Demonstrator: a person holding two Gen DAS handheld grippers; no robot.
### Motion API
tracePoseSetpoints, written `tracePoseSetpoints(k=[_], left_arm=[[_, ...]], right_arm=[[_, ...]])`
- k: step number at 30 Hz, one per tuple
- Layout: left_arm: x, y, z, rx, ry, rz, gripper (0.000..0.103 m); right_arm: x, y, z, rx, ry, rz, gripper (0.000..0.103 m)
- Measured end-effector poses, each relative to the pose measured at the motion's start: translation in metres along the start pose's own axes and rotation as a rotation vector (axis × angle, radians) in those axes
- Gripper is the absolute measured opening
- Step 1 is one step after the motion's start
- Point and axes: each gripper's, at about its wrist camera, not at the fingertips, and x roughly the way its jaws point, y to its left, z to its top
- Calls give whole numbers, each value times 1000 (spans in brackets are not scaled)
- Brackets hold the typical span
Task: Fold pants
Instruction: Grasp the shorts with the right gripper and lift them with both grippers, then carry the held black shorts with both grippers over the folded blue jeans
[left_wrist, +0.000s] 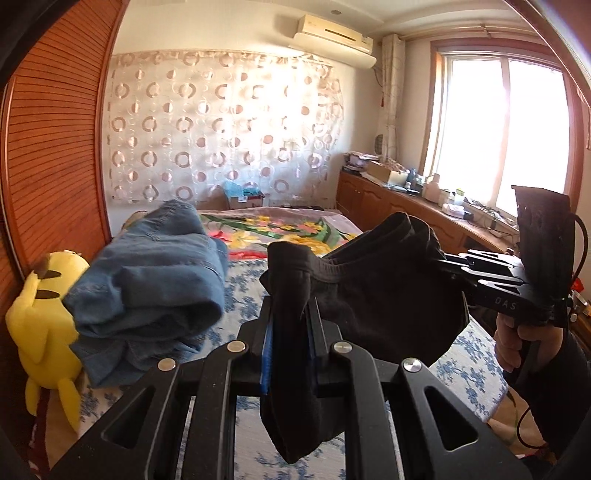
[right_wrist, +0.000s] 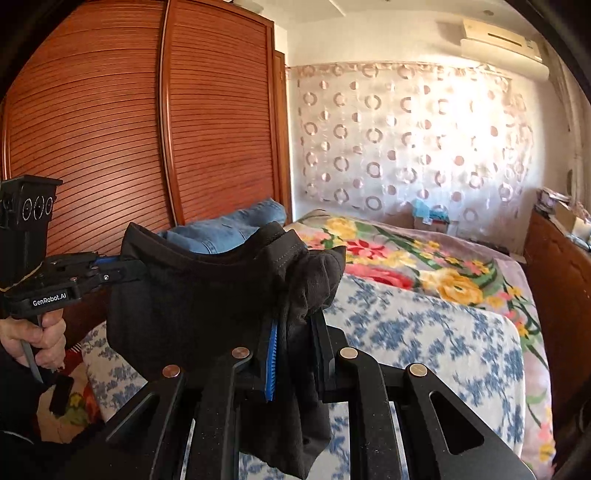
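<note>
Gripping black pants (left_wrist: 384, 295), both claws

Bed (left_wrist: 236, 291) covered by a white sheet printed with blue flowers, a folded floral blanket (left_wrist: 280, 225) laid across its far end, blue jeans (left_wrist: 155, 280) heaped at the wardrobe side, a yellow plush toy (left_wrist: 44, 317) propped beside them

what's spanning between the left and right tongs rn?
The black pants: the left tongs and the right tongs each pinch an end, and the waistband sags between them above the bed. Both wrist views show it.
</note>
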Motion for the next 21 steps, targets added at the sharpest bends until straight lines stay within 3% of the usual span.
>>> tracePoseSetpoints(k=[10, 14, 21], left_arm=[[12, 18, 19, 1, -14, 71, 16], [16, 21, 28, -9, -26, 64, 16], [9, 28, 49, -11, -92, 99, 16]], right_arm=[[45, -21, 18, -31, -27, 62, 15], [57, -33, 26, -32, -38, 69, 15], [74, -41, 64, -87, -71, 77, 15]])
